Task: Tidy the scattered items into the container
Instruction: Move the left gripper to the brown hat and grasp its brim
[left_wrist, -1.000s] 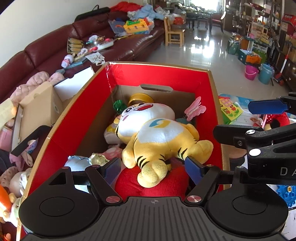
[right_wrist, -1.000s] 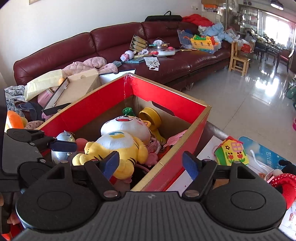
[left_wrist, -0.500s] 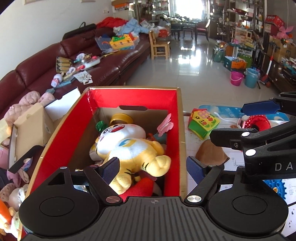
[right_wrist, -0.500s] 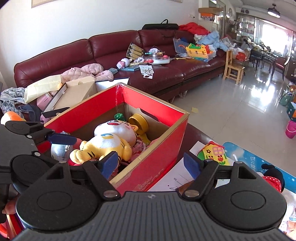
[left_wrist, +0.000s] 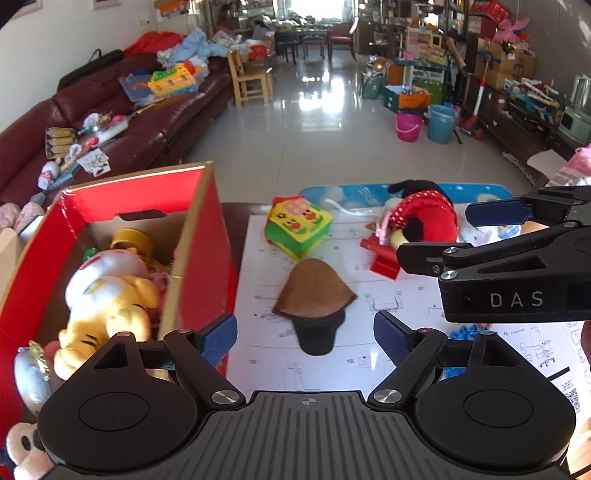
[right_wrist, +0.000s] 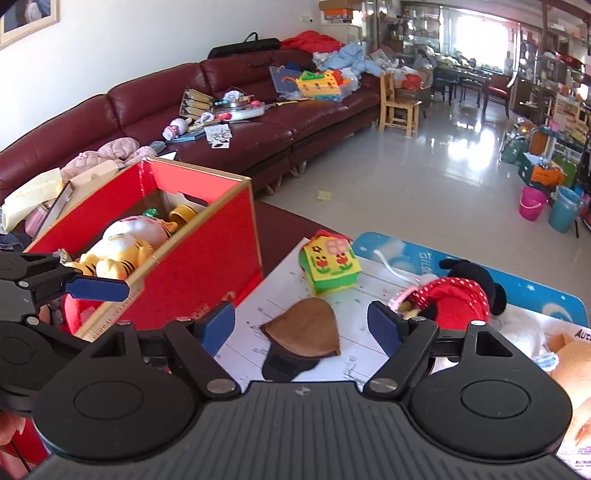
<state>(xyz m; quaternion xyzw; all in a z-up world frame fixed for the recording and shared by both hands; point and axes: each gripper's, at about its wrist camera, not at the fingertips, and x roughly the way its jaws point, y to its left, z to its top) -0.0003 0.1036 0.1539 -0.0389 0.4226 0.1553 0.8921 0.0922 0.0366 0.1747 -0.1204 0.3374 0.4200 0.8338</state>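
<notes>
left wrist: angled down, close over table | right wrist: same | shared: brown cap (left_wrist: 314, 295) (right_wrist: 303, 326), red box (left_wrist: 207, 236) (right_wrist: 207, 258)

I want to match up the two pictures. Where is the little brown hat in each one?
Left wrist view: the brown hat lies in the lower middle, on the white paper, just right of the red box.
Right wrist view: brown hat in the lower middle.
Shared landmark: the yellow-green toy house sits just behind it.
</notes>
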